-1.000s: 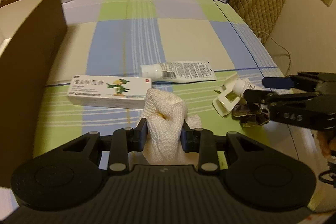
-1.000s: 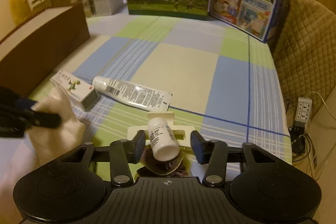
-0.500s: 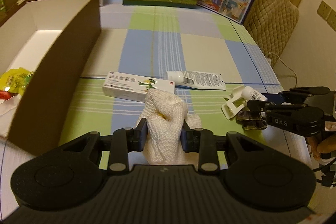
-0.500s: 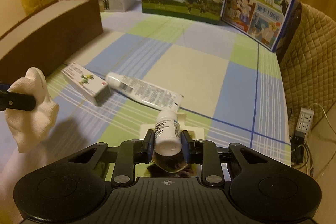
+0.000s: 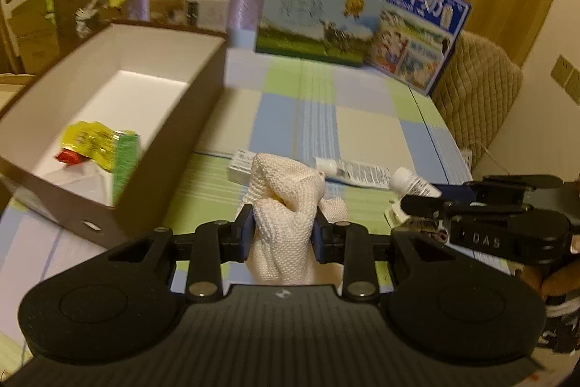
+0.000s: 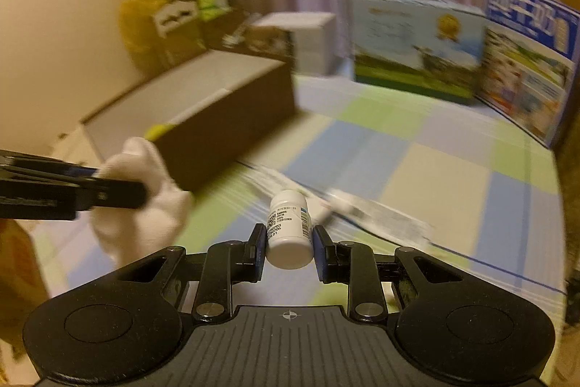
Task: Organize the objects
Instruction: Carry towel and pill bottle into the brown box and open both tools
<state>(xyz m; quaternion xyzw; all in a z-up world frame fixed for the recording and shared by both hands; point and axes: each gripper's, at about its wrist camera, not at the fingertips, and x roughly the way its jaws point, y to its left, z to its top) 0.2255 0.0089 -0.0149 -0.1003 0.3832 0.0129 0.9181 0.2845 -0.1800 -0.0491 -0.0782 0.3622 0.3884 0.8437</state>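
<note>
My left gripper (image 5: 282,234) is shut on a white knitted glove (image 5: 286,205) and holds it above the checked tablecloth. The glove also shows in the right wrist view (image 6: 141,198). My right gripper (image 6: 289,251) is shut on a small white pill bottle (image 6: 290,231), lifted off the table. The bottle also shows in the left wrist view (image 5: 413,184). An open brown box (image 5: 174,140) with a white inside stands to the left. It holds yellow and green packets (image 5: 98,140). A white tube (image 5: 353,171) and a white carton (image 5: 241,165) lie on the cloth behind the glove.
Two milk cartons (image 5: 315,28) (image 5: 420,31) stand at the table's far edge, with a white box (image 5: 188,2) beside them. A quilted chair (image 5: 475,97) is at the right. A white holder (image 5: 393,214) lies under the right gripper.
Both grippers have risen from the table and turned left toward the brown box. The right gripper closed on the pill bottle and lifted it. The left still holds the glove.
</note>
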